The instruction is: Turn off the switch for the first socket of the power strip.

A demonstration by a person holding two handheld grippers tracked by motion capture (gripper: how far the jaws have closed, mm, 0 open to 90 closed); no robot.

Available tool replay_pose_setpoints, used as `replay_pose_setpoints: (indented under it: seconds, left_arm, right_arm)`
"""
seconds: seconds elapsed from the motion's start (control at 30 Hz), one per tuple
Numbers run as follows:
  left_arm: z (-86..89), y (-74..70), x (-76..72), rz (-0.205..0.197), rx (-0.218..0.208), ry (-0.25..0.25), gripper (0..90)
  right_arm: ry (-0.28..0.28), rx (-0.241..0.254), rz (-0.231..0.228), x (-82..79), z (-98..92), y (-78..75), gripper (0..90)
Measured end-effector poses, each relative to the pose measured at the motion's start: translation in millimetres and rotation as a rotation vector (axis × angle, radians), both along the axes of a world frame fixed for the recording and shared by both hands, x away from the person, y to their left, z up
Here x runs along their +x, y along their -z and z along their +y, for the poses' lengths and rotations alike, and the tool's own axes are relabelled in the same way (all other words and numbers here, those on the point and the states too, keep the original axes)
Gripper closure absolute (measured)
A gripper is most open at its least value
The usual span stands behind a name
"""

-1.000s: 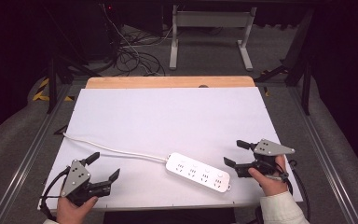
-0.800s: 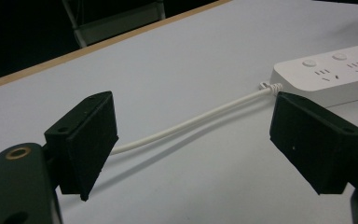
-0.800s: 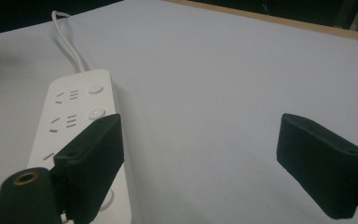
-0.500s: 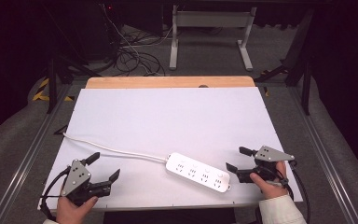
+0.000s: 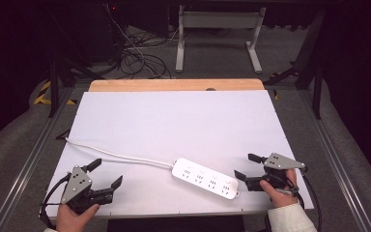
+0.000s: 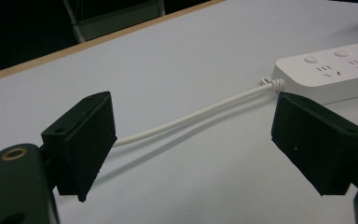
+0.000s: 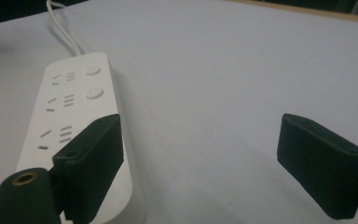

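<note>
Lay lower centre of the high view: white power strip (image 5: 206, 178), its cord (image 5: 116, 155) trailing up-left. Hovered just right of it, right gripper (image 5: 249, 166), jaws wide, empty. Sat lower left, left gripper (image 5: 106, 174), likewise wide, empty.

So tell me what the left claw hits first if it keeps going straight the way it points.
Probably the white cord, which crosses ahead between the open left claw's jaws; the power strip lies off to one side. Depth is uncertain.
</note>
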State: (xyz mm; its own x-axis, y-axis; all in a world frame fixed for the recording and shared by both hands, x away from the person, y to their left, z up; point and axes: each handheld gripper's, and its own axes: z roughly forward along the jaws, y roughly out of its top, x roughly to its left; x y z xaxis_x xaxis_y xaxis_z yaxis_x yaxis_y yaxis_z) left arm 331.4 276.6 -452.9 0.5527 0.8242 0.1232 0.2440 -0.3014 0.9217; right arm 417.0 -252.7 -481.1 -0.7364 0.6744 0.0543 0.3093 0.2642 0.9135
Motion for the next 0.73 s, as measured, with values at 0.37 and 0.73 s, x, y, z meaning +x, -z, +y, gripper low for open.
replay_pose_setpoints:
  seconds: [0.37, 0.73]
  left_arm:
    - [0.8, -0.6, -0.7, -0.017, -0.003, -0.002, 14.4]
    - [0.9, -0.3, -0.4, -0.015, -0.001, -0.001, 14.5]
  right_arm:
    - [-0.004, 0.006, -0.031, -1.9, -0.2, -5.7, 14.8]
    - [-0.007, 0.003, -0.032, -1.8, 0.2, -5.6, 14.8]
